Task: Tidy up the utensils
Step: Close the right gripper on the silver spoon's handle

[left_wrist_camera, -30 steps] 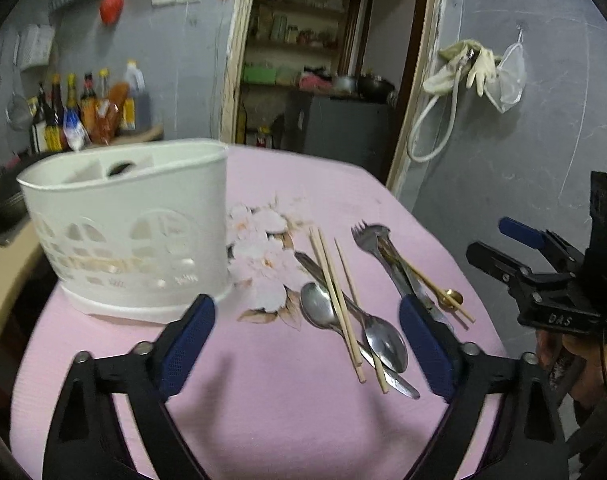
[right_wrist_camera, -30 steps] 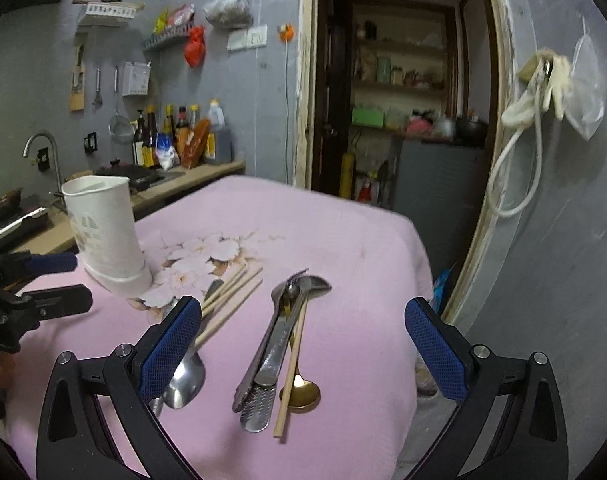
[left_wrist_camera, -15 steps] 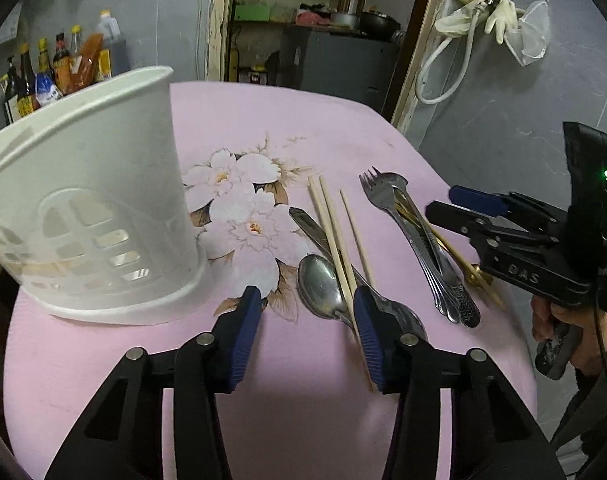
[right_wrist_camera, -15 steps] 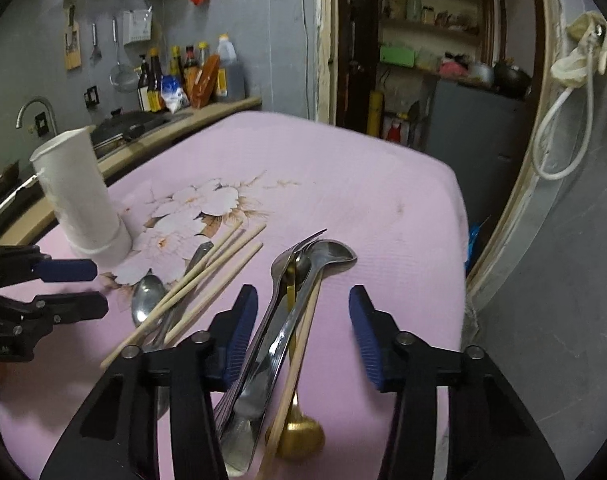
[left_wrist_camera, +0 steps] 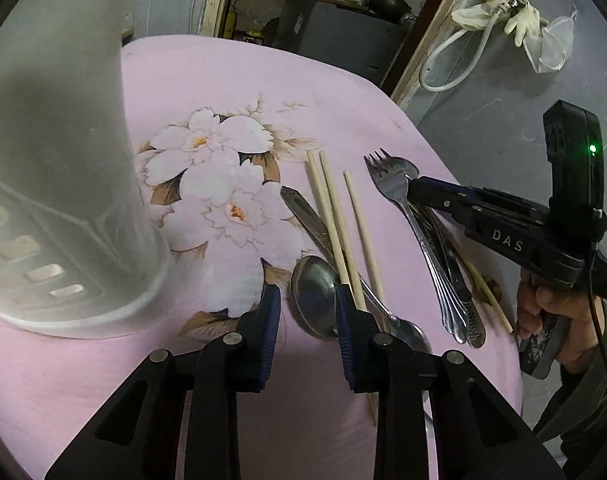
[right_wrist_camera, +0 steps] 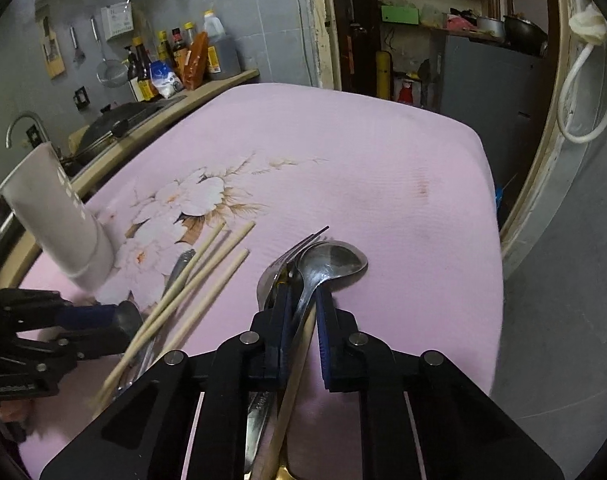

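Right gripper point(right_wrist_camera: 303, 312): you tilt it down, clenched on the fork point(left_wrist_camera: 399, 192), big spoon point(right_wrist_camera: 335, 258) and a chopstick | Left gripper point(left_wrist_camera: 308, 312): tilted down, narrowed around the small spoon point(left_wrist_camera: 313, 292), grip unclear | Since a second ago: both lowered from wide open; white holder point(left_wrist_camera: 59, 184) nearer.

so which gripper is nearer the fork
Right. The right gripper is shut on the bundle holding the fork; the left gripper sits across the chopsticks, straddling a spoon.
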Action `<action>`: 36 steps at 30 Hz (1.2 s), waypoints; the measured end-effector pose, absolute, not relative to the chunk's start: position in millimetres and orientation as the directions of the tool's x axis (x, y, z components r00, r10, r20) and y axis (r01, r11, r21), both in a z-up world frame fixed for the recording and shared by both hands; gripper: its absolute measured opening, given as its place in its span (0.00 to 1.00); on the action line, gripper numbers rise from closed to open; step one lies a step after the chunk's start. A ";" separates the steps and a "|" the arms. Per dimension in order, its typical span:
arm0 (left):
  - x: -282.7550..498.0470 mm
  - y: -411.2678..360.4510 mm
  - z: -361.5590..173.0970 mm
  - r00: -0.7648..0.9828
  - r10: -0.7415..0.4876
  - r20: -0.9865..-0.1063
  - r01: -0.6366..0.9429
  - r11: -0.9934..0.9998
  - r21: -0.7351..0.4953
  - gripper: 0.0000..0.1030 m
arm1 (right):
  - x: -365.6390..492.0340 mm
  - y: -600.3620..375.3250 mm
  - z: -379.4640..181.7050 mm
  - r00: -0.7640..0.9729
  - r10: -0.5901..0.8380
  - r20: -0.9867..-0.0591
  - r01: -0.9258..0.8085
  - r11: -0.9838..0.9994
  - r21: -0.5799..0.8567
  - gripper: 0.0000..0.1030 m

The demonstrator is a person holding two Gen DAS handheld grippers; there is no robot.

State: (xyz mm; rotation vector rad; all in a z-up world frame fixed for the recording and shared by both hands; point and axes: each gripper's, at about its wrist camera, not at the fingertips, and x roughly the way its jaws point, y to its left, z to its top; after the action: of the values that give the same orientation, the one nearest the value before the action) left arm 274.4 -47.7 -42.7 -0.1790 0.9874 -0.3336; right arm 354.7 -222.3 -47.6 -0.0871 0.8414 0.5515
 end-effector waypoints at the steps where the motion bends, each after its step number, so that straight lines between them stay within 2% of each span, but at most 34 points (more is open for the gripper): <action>1: 274.1 -46.9 -42.6 0.507 -0.359 -0.784 0.194 0.933 -0.302 0.20 | 354.3 -223.7 -47.3 0.537 0.433 -0.724 -0.494 0.857 0.146 0.07; 2: 274.1 -45.4 -42.7 0.506 -0.361 -0.783 0.192 0.932 -0.306 0.11 | 353.9 -224.8 -46.8 0.539 0.436 -0.720 -0.491 0.858 0.151 0.06; 3: 274.5 -45.4 -42.2 0.502 -0.362 -0.786 0.187 0.932 -0.310 0.08 | 353.2 -227.4 -46.0 0.542 0.443 -0.715 -0.488 0.858 0.162 0.05; 7: 273.5 -41.4 -40.9 0.511 -0.379 -0.771 0.177 0.925 -0.337 0.04 | 349.9 -235.8 -44.6 0.552 0.454 -0.699 -0.476 0.860 0.183 0.04; 14: 272.5 -40.2 -39.8 0.529 -0.386 -0.756 0.174 0.921 -0.348 0.03 | 346.8 -250.2 -42.7 0.588 0.424 -0.689 -0.446 0.880 0.161 0.04; 18: 276.1 -40.4 -42.2 0.528 -0.393 -0.753 0.169 0.917 -0.361 0.03 | 356.2 -248.0 -45.7 0.539 0.444 -0.716 -0.465 0.865 0.187 0.06; 29: 278.2 -41.5 -42.1 0.529 -0.410 -0.743 0.171 0.909 -0.380 0.02 | 378.0 -219.0 -52.1 0.496 0.327 -0.804 -0.506 0.862 0.038 0.08; 36: 276.5 -38.8 -42.7 0.532 -0.413 -0.739 0.172 0.907 -0.383 0.02 | 397.9 -215.3 -55.0 0.473 0.328 -0.818 -0.454 0.886 0.093 0.10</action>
State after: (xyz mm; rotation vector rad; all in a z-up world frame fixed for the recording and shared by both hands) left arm 276.5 -38.8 -42.7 -0.2787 0.9491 -0.3543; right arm 397.9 -215.3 -55.0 -0.1443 0.9660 0.4806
